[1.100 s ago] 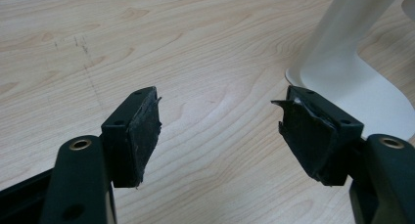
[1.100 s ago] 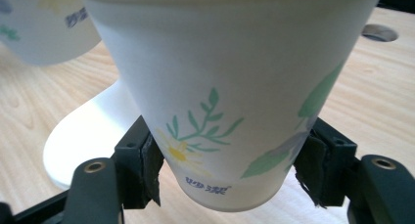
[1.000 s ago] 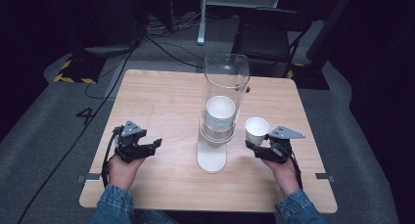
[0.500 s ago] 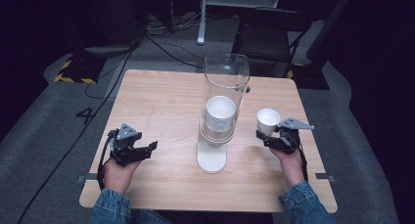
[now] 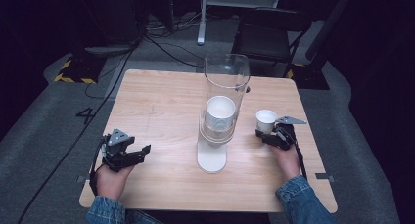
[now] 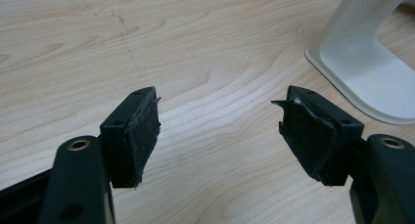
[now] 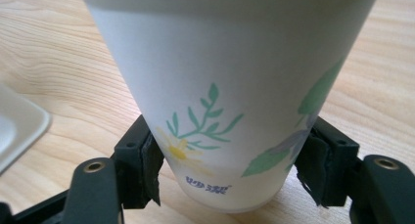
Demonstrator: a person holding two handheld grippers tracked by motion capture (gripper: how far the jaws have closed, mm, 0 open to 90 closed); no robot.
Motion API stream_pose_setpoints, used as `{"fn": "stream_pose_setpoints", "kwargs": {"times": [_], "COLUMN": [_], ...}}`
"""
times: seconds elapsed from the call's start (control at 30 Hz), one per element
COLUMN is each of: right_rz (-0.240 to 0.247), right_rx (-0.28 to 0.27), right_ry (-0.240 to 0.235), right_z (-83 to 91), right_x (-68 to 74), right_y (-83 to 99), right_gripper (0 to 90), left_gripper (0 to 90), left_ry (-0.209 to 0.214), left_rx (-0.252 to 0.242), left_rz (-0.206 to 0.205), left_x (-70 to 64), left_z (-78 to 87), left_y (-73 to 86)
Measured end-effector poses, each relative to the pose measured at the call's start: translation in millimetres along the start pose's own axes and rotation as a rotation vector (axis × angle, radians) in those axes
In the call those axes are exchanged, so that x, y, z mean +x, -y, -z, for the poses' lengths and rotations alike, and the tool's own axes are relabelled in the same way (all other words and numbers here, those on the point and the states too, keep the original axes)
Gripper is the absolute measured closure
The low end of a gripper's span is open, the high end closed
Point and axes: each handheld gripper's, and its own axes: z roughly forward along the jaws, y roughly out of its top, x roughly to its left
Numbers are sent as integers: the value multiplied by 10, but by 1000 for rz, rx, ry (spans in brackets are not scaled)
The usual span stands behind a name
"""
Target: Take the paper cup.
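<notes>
cup (image 7: pixel 230 87) shifted right, between right claw (image 7: pixel 230 172) jaws

Left hand-held gripper (image 6: pixel 220 131) agape, right hand-held gripper (image 7: pixel 230 170) clamped

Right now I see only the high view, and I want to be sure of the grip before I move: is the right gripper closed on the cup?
Observer: Yes. In the right gripper view, the right gripper has a pad against each side of the cup, low down near its base.
Operator: Any print on the cup to tell it by?
Observer: Green sprigs and a yellow flower on its white wall.
Operator: And the left gripper?
Observer: The left gripper is open with nothing between its pads. It is over bare table, and the white stand base is off to one side.
</notes>
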Motion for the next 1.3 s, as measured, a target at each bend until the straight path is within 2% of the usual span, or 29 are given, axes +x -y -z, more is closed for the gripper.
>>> {"fn": "stream_pose_setpoints", "kwargs": {"times": [0.17,0.27,0.67,0.8,1.03,1.3], "right_rz": [2,-7,-4,-8,-34,-6], "right_rx": [31,42,81,94,74,76], "right_ry": [30,26,30,29,13,29], "right_z": [-75,-110,-139,-130,-103,22], "right_x": [-44,-61,-58,-65,-71,-26], "right_y": [14,30,59,66,61,32], "right_gripper": [336,335,315,304,218,200], "left_gripper": [306,306,307,306,306,307], "left_ry": [-5,-9,-3,1,5,7], "left_rx": [1,-1,0,4,6,8], "left_rz": [7,16,6,4,2,-3], "left_x": [19,16,6,7,-9,-9], "left_z": [33,49,23,11,-10,-32], "left_y": [35,46,23,15,-4,-15]}}
